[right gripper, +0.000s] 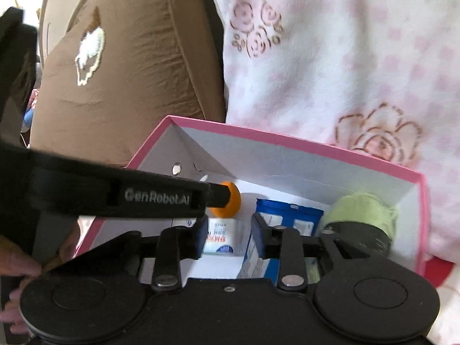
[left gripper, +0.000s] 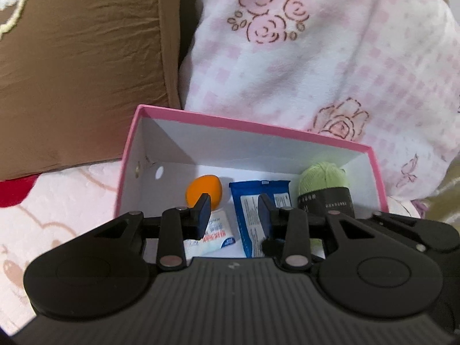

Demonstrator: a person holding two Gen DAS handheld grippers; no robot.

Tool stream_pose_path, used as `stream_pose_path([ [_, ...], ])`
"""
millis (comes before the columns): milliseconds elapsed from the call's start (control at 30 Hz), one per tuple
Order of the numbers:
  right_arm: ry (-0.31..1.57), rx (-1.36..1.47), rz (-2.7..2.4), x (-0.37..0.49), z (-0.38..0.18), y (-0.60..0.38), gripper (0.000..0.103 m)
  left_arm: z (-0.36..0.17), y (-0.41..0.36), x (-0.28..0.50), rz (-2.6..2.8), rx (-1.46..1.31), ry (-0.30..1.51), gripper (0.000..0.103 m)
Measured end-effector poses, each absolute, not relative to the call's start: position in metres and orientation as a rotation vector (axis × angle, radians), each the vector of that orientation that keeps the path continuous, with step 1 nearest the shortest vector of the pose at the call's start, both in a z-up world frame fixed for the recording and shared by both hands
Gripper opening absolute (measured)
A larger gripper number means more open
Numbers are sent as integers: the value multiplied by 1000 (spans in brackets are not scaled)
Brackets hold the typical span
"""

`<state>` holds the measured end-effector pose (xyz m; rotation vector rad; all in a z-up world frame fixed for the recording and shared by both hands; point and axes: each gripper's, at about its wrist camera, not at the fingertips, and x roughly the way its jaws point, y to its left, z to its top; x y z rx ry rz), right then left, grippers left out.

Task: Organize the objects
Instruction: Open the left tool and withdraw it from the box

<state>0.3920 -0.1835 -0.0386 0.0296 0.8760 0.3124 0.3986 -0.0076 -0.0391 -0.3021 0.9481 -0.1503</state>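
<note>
A pink box (left gripper: 244,125) (right gripper: 287,141) with a white inside sits open on the bed. In it lie an orange egg-shaped sponge (left gripper: 202,188) (right gripper: 234,201), a white tube with red print (left gripper: 218,230) (right gripper: 222,235), a blue packet (left gripper: 250,201) (right gripper: 287,210) and a green yarn ball (left gripper: 322,176) (right gripper: 362,210) with a black band. My left gripper (left gripper: 234,212) hovers over the box's near side, open, nothing between its pads. My right gripper (right gripper: 230,237) is beside it over the tube and packet, open and empty. The left gripper's black housing (right gripper: 86,184) crosses the right wrist view.
A brown cushion (left gripper: 86,72) (right gripper: 129,86) stands behind the box at the left. A white and pink rose-print blanket (left gripper: 316,57) (right gripper: 345,57) rises behind at the right. A pale bear-print sheet (left gripper: 57,215) lies left of the box. A hand (right gripper: 17,264) shows at the lower left.
</note>
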Motion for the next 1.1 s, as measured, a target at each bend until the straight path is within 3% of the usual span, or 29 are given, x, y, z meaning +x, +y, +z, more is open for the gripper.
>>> stream_pose_path([
  [433, 795, 46, 274, 306, -5, -196, 43, 30, -4, 330, -155, -196, 928, 37],
  [967, 746, -41, 276, 226, 64, -183, 62, 108, -12, 248, -231, -173, 914, 41],
  [1100, 758, -125, 273, 204, 71, -176, 63, 122, -8, 223, -227, -168, 924, 45],
])
